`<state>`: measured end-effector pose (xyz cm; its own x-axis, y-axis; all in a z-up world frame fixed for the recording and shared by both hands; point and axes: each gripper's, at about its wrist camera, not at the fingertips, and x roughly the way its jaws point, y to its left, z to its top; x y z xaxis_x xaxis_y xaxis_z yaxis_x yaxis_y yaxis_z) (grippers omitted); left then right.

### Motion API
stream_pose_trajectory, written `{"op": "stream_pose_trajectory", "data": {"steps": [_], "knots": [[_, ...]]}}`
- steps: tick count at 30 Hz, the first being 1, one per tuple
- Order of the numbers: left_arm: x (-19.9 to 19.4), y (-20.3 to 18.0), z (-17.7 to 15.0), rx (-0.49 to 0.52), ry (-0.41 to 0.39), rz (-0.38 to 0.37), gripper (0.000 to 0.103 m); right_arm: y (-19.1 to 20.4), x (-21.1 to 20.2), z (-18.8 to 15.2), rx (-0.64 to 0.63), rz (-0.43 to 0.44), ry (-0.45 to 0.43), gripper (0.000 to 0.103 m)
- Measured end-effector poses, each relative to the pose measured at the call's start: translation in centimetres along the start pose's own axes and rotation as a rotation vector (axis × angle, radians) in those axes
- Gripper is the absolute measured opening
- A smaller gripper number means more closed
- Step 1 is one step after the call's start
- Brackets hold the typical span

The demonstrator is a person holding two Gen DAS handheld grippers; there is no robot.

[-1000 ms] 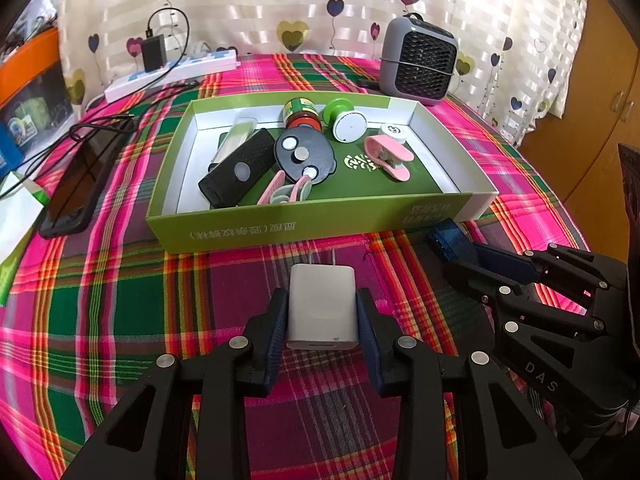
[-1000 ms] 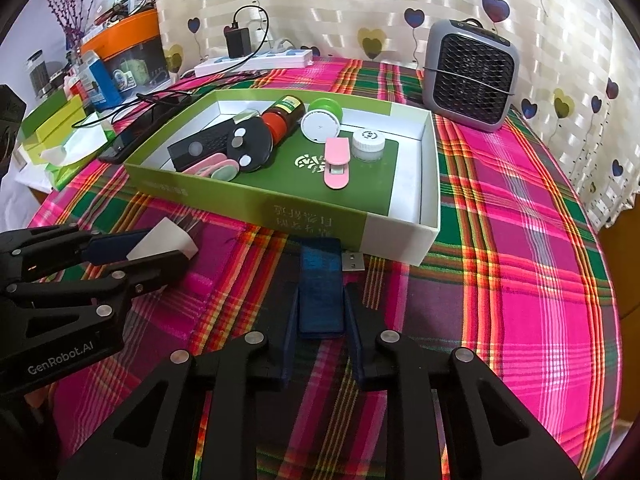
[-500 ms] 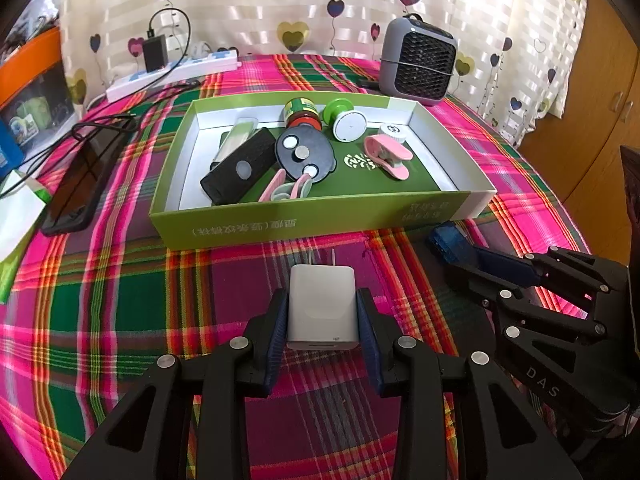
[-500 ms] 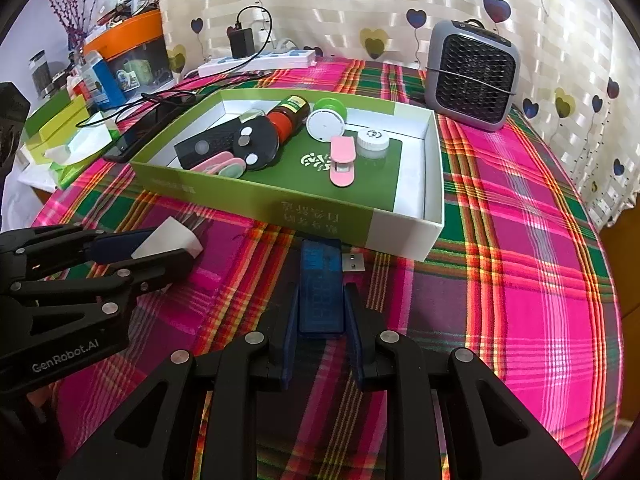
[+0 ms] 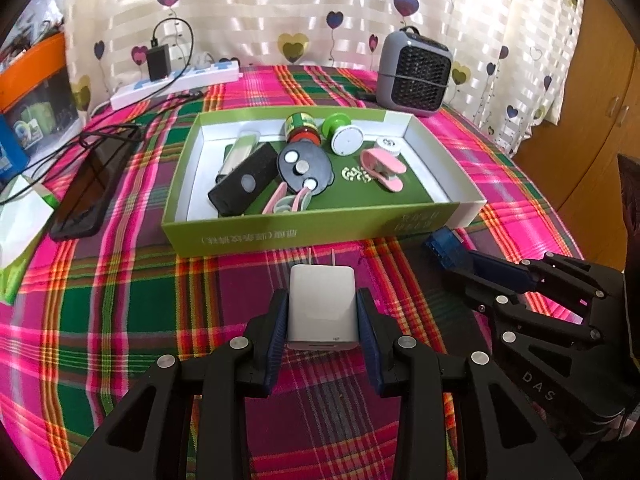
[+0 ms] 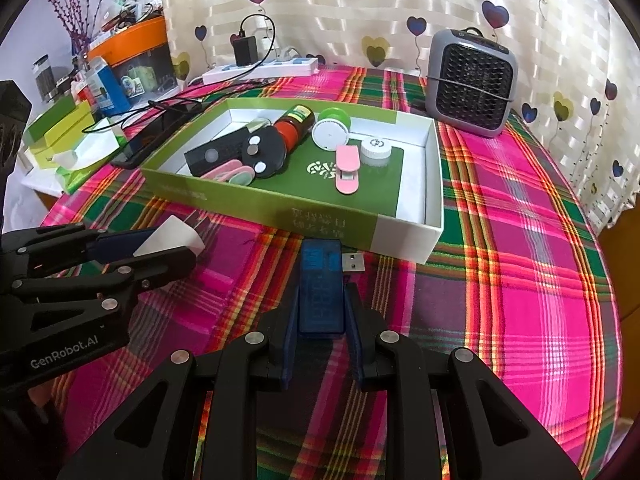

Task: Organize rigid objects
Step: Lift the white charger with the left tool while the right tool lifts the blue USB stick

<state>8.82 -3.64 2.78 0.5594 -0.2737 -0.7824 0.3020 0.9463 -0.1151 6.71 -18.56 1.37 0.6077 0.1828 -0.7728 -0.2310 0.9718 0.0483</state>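
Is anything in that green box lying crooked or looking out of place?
Somewhat. At the left of the green box, the black bar, round black disc and pink clips lie heaped and overlapping. The pink clamp lies apart. Nothing looks spilled or broken.

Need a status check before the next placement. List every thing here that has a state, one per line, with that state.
left gripper: shut on the white charger
white charger: held, prongs toward the box
right gripper: shut on the blue USB device
blue USB device: held, plug sticking out to the right
green box: open, no lid, holding small items
pink clip: lying in the box
black adapter: plugged into the power strip
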Motion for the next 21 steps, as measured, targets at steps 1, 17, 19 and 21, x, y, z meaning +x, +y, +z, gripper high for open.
{"op": "stream_pose_trajectory", "data": {"steps": [1,17,19,21], "knots": [[-0.2,0.0,0.1,0.001,-0.005,-0.003,0.033,0.0,-0.2,0.1,0.0,0.0,-0.005,0.023],[-2.3,-0.7,2.0,0.035,-0.075,-0.01,0.033,-0.4,-2.2,1.7,0.007,-0.019,-0.071,0.023],[-2.4,-0.8,2.2,0.04,-0.081,-0.009,0.033,-0.6,-2.2,2.0,0.009,-0.021,-0.075,0.023],[-2.4,-0.9,2.4,0.043,-0.084,-0.012,0.033,-0.7,-2.2,2.2,0.011,-0.022,-0.077,0.023]]}}
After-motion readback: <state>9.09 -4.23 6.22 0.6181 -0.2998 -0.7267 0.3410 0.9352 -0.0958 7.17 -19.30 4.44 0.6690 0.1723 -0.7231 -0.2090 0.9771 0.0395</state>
